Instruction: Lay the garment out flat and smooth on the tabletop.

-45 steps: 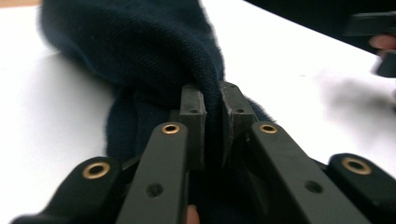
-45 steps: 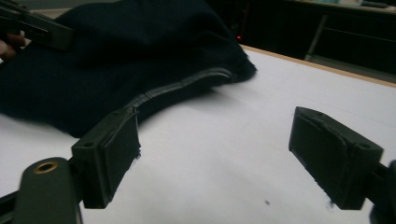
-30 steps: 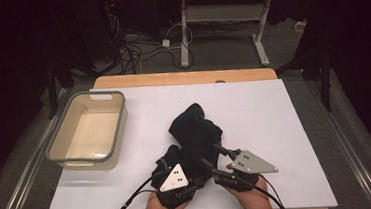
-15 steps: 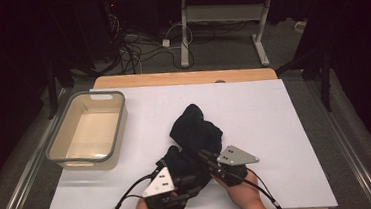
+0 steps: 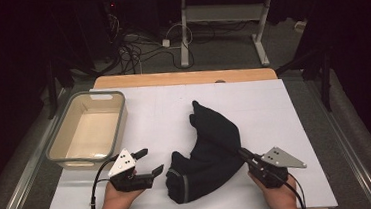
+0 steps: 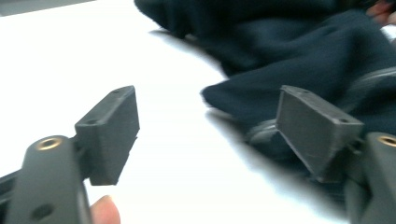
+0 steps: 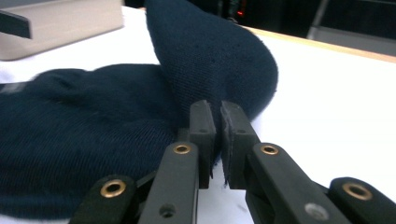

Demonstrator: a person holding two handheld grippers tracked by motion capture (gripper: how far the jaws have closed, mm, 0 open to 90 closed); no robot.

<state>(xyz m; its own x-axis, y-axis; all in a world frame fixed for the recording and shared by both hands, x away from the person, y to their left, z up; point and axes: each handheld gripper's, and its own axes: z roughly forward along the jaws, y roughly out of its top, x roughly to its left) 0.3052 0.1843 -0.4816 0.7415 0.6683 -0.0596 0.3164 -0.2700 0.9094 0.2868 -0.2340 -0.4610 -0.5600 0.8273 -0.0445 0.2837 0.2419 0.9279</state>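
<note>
— What is the right gripper (image 5: 241, 153) doing?
— Its jaws are pinched on the edge of the dark garment (image 5: 208, 153).
— And the left gripper (image 5: 149, 163)?
— Spread wide, holding nothing, just beside the garment's near end.
— Where does the garment lie?
— On the white table (image 5: 284, 107), right of the tub (image 5: 89, 129).

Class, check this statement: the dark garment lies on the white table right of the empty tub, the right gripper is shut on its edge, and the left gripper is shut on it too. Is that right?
One part is wrong. The left gripper is open, its fingers spread apart and off the garment; the left gripper view shows this. The rest holds: the garment lies on the table right of the empty tub, and the right gripper is shut on its edge.
</note>
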